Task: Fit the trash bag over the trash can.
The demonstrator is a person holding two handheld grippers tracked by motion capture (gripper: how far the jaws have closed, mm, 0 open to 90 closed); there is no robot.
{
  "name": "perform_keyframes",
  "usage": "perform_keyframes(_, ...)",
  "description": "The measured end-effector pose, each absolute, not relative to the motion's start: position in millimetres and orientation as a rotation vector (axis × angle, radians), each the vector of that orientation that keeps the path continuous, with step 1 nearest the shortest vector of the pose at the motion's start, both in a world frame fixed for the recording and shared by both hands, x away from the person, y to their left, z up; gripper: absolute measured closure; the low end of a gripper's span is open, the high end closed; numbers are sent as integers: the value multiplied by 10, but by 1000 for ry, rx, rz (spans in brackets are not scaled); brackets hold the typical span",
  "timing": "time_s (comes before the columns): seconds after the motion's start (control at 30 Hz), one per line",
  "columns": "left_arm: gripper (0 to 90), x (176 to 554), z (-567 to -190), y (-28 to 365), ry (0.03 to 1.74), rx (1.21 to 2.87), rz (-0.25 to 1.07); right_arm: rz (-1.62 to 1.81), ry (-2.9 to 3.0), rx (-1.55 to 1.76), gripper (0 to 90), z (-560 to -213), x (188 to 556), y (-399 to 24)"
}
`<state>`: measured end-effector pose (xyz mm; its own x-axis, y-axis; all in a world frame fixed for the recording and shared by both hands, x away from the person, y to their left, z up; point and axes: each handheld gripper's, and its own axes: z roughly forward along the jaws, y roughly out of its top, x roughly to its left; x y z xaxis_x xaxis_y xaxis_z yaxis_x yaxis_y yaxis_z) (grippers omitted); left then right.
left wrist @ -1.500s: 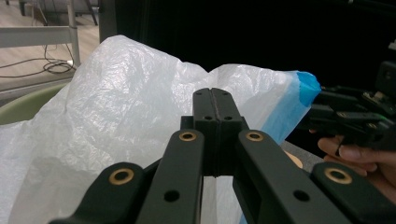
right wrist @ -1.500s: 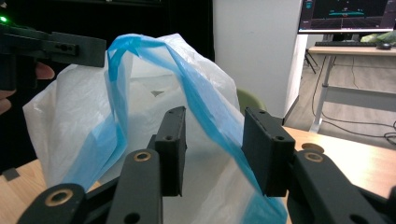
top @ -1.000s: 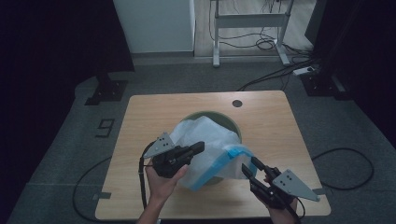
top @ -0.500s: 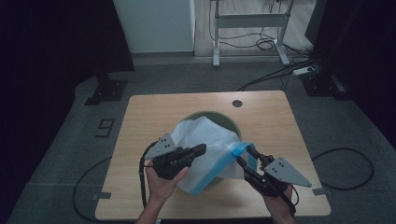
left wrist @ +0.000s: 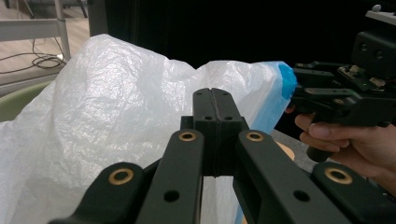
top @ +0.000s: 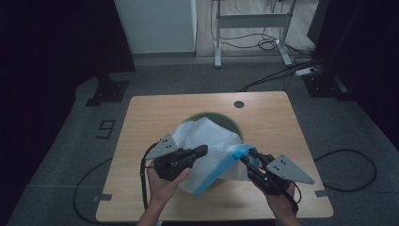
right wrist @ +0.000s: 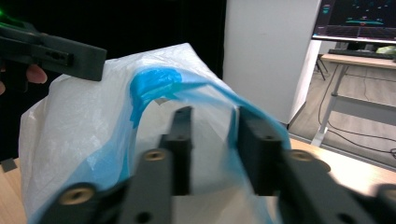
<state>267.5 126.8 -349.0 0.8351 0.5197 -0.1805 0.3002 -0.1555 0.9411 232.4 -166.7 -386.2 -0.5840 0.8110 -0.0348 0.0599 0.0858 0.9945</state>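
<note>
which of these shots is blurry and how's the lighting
High view: dim, dark at both sides, table evenly lit, sharp. Left gripper view: crisp on the claw and bag, black background. Right gripper view: claw soft and out of focus up close, bag's blue rim clearer.

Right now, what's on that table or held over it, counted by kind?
Grippers: 2, left gripper and right gripper
Bags: 1, white bag with a blue rim
Bins: 1, green bin under the bag
Total: 4
</note>
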Motion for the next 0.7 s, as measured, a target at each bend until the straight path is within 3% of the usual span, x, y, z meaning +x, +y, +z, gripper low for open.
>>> perform_keyframes(0.07, 876, 2677, -3481, 1259, 627, 1758, 201, 1552, 1749, 869, 821, -3868, 2345, -1654)
perform_keyframes(0.17, 702, 2669, -3458, 1231, 623, 1772, 217, 1568, 1748, 885, 882, -3879, 2385, -1650)
perform_keyframes(0.23, 586, 2655, -3441, 1217, 616, 1772, 238, 1572, 1744, 896, 887, -3891, 2404, -1651)
perform_keyframes(0.43, 350, 2665, -3456, 1118, 577, 1842, 243, 1597, 1749, 926, 889, -3912, 2437, -1657)
perform_keyframes(0.57, 332, 2699, -3523, 1063, 593, 1889, 256, 1615, 1752, 930, 889, -3916, 2441, -1639)
perform_keyframes(0.63, 366, 2708, -3552, 1053, 599, 1900, 273, 1628, 1751, 932, 889, -3917, 2441, -1635)
perform_keyframes(0.7, 455, 2713, -3577, 1048, 606, 1912, 300, 1637, 1751, 929, 890, -3917, 2438, -1631)
